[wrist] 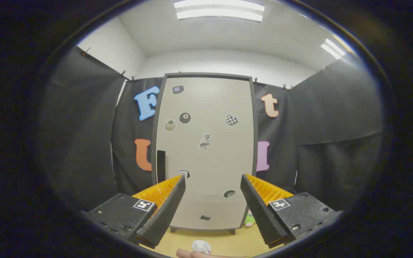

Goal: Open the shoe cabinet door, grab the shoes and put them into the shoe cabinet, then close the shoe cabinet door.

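The gripper [212, 182] is held released with nothing between its fingers, aimed at the shut cabinet [206, 150] standing at 12 o'clock beyond them, its door strewn with stickers whose writing cannot be read, a dark handle [161, 165] seen at 10 o'clock.

Shoe cabinet [206, 150] stands upright against the booth wall, beyond the fingers: tall pale door shut, dark frame, dark handle [161, 165] low on its left edge, small stickers scattered over the door. White shoe [201, 246] on the floor in front.
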Motion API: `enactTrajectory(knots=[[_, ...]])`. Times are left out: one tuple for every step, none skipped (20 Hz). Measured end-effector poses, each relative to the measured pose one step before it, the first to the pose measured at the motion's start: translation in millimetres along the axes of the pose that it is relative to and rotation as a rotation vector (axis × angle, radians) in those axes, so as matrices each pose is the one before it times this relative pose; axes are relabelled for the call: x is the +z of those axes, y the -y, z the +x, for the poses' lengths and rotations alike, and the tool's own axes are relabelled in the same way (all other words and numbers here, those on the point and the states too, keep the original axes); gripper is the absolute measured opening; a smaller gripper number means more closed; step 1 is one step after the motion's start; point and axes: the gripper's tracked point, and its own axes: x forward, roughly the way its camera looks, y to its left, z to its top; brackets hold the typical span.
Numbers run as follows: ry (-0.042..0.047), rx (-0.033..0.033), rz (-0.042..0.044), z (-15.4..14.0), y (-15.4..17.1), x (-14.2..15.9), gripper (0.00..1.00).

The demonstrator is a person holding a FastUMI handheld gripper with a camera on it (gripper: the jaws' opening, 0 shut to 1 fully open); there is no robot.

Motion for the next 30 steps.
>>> enactTrajectory(knots=[[-0.00346, -0.00268, -0.00189, 0.05, 0.12, -0.06, 1.0], [-0.00241, -0.00112, 0.00151, -0.32, 0.45, -1.4, 1.0], [-0.00207, -0.00067, 0.0023, 0.38, -0.64, 0.24, 1.0], [-0.00321, -0.00025, -0.00477, 1.94, -0.34, 0.1, 1.0], [-0.00787, -0.00012, -0.01238, 1.15, 0.19, -1.63, 1.0], [-0.00347, 0.0062, -0.00632, 0.55, -0.52, -0.87, 1.0], [-0.00644, 0.0057, -0.00137, 1.95, -0.19, -1.65, 1.0], [-0.00276, 0.0012, 0.00671, 2.13, 0.18, -1.78, 1.0], [-0.00351, -0.00302, 0.01052, 2.94, -0.11, -0.29, 1.0], [-0.00621, -0.00413, 0.00768, 2.84, -1.37, -2.72, 1.0], [-0.01136, -0.00428, 0.00038, 1.99, -1.59, -4.2, 1.0], [-0.00713, -0.00067, 0.00045, 2.25, -0.42, -1.56, 1.0], [-0.00519, 0.0022, -0.00143, 3.17, 0.61, -0.86, 1.0], [-0.00549, -0.00264, -0.00235, 3.5, 1.04, -1.24, 1.0], [-0.00144, 0.00354, 0.00448, 3.52, -0.65, 0.0, 1.0], [-0.00508, 0.0081, 0.0028, 3.52, -2.62, -3.18, 1.0], [-0.00087, 0.00591, 0.00662, 5.63, -1.76, -0.73, 1.0], [0.0001, 0.00702, 0.00919, 11.04, -1.62, 0.55, 1.0], [0.00314, 0.00526, 0.01106, 11.51, -1.82, 0.86, 1.0], [-0.01137, 0.0061, 0.00933, 13.31, -3.21, -1.91, 1.0], [-0.02502, 0.02501, 0.00225, 12.72, -7.2, -3.59, 1.0], [-0.02074, 0.03201, 0.00401, 11.67, -7.63, -2.67, 1.0], [-0.00792, 0.02546, 0.00824, 10.81, -6.33, 0.15, 0.99], [-0.00675, 0.01902, 0.00348, 9.05, -3.97, -0.64, 1.0], [0.00481, 0.01644, 0.00291, 9.21, -5.78, 0.34, 1.0], [0.00627, 0.02124, -0.00124, 7.65, -7.52, 0.61, 1.0], [0.00982, 0.02606, 0.00506, 6.52, -9.28, 0.31, 1.0], [0.00084, 0.03774, 0.00957, 4.14, -10.68, -1.47, 0.99], [-0.01086, 0.04008, 0.01161, 3.57, -12.06, -1.7, 1.0], [-0.00097, 0.03603, 0.01748, 1.99, -11.42, 0.09, 1.0]])
